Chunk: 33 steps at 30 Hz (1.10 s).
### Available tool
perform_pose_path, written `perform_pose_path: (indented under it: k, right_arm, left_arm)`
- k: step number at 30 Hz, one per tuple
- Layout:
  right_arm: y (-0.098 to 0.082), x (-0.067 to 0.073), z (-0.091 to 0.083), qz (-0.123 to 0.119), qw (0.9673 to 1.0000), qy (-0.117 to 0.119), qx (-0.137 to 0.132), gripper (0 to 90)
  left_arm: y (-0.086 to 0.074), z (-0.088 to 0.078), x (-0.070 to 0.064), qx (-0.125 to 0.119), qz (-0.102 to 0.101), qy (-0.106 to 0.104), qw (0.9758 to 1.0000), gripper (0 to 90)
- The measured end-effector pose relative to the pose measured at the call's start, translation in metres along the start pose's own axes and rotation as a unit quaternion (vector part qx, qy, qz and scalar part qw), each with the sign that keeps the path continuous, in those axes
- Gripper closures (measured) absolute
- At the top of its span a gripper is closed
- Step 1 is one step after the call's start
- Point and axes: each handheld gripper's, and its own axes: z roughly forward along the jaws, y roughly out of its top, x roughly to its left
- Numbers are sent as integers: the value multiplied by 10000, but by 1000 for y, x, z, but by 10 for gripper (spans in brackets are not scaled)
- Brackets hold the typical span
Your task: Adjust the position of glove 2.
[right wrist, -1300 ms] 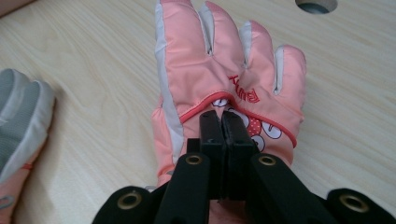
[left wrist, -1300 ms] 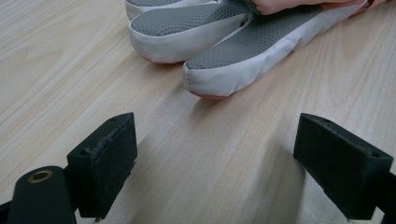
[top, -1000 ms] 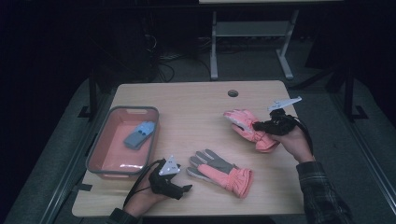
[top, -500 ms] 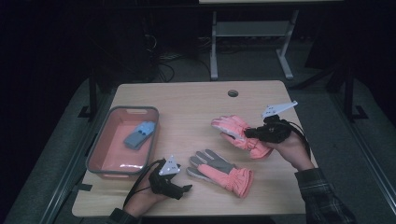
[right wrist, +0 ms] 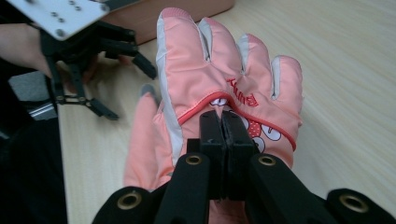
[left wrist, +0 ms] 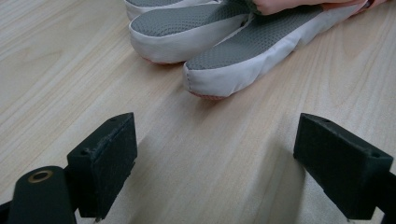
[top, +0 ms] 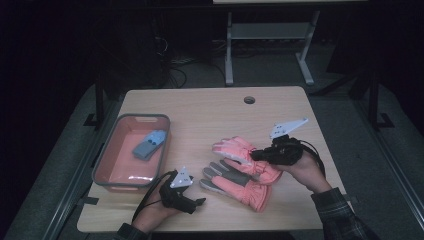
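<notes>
Right hand-held gripper (top: 256, 155), near the desk's (top: 210, 112) right edge: jaws pressed together on the back of a pink glove (top: 234, 149), pinching its fabric near the printed red lettering, as seen in the right gripper view (right wrist: 223, 140). Held glove (right wrist: 219, 88) spread flat with fingers pointing away from the jaws, lying over a second glove (top: 235, 183). Whether touching or lifted just clear of it, cannot tell.

Second glove flat on the desk toward the front edge, right of centre, grey palm up, pink cuff toward the front-right corner, fingertips pointing left. In the left gripper view, grey-and-white fingertips (left wrist: 219, 42) resting on the wood just ahead of the jaws.

Left hand-held gripper (top: 200, 201), near the front edge and left of centre: jaws spread wide, nothing between them but bare desk (left wrist: 93, 70), low over the surface, just beside the second glove's fingertips but apart from them. Seen too in the right gripper view, at upper left, jaws parted (right wrist: 126, 88).

Pink tray with grey rim (top: 107, 155) by the left edge, well apart from the gloves. Inside it, a small light-blue item (top: 149, 144), too blurred to identify.

Round hole (top: 249, 100) in the desk near the back edge, right of centre.
</notes>
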Motion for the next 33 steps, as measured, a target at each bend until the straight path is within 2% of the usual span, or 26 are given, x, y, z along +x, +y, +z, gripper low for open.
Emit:
perform_pose_path:
  k: [7, 14, 19, 22, 23, 24, 27, 30, 33]
  right_arm:
    - [1, 19, 12, -152, 9993, 331, 87, 888]
    - [0, 28, 24, -227, 9984, 465, 223, 888]
    - [-1, 30, 33, -312, 9980, 432, 325, 888]
    - [-3, 32, 39, -266, 9977, 460, 431, 888]
    - [-4, 31, 41, -341, 9974, 411, 477, 888]
    - [-5, 32, 43, -292, 9975, 387, 521, 888]
    - [-9, 32, 51, -385, 9964, 318, 688, 888]
    - [-13, 32, 58, -346, 9950, 317, 885, 887]
    - [-20, 31, 66, -479, 9931, 239, 1047, 886]
  left_arm:
    - [0, 0, 0, 7, 0, -3, 10000, 126]
    - [0, 0, 0, 8, -2, -3, 10000, 126]
    - [0, 0, 0, 7, -1, -2, 10000, 126]
    - [0, 0, 0, 8, -3, -4, 10000, 126]
    - [0, 0, 0, 7, 1, -2, 10000, 126]
    - [0, 0, 0, 9, -2, -3, 10000, 126]
    - [0, 0, 0, 2, 4, 0, 10000, 126]
    - [0, 0, 0, 0, 2, 2, 10000, 126]
    - [0, 0, 0, -10, -9, -3, 10000, 126]
